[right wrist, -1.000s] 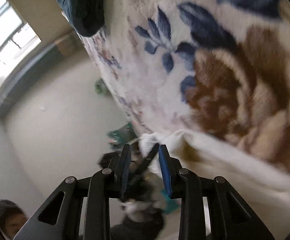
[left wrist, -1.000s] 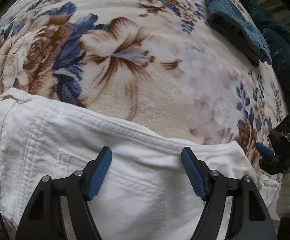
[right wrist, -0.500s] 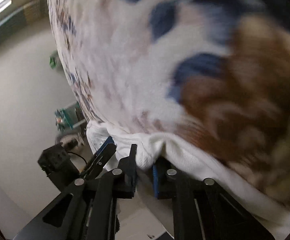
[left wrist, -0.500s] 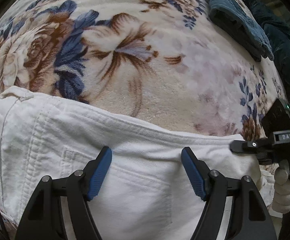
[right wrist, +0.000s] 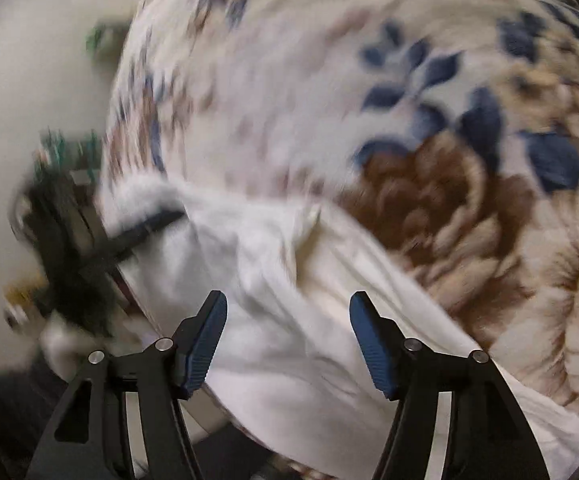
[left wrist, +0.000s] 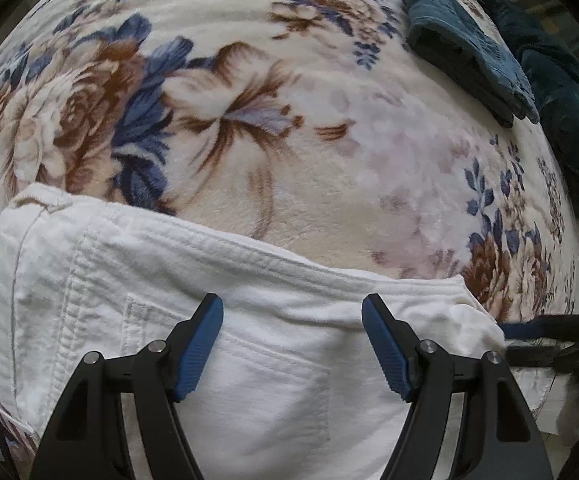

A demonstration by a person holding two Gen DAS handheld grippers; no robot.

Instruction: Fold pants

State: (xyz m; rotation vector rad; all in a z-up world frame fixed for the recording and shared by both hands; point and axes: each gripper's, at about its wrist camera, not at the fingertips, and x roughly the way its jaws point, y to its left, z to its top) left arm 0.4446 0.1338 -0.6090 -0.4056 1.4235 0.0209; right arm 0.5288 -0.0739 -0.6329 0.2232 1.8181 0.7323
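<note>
White pants (left wrist: 249,360) lie at the near edge of a floral blanket (left wrist: 289,140). The left gripper (left wrist: 291,344) hovers above their back pocket, jaws spread, gripping nothing. The right gripper (right wrist: 285,340), jaws opening, is above the pants' right corner, pads clear of the cloth. 2 dark teal garments (left wrist: 469,44) sit at the far right edge.

left gripper (left wrist: 292,342): black frame, silver screws | right gripper (right wrist: 288,336): blue ribbed pads
</note>
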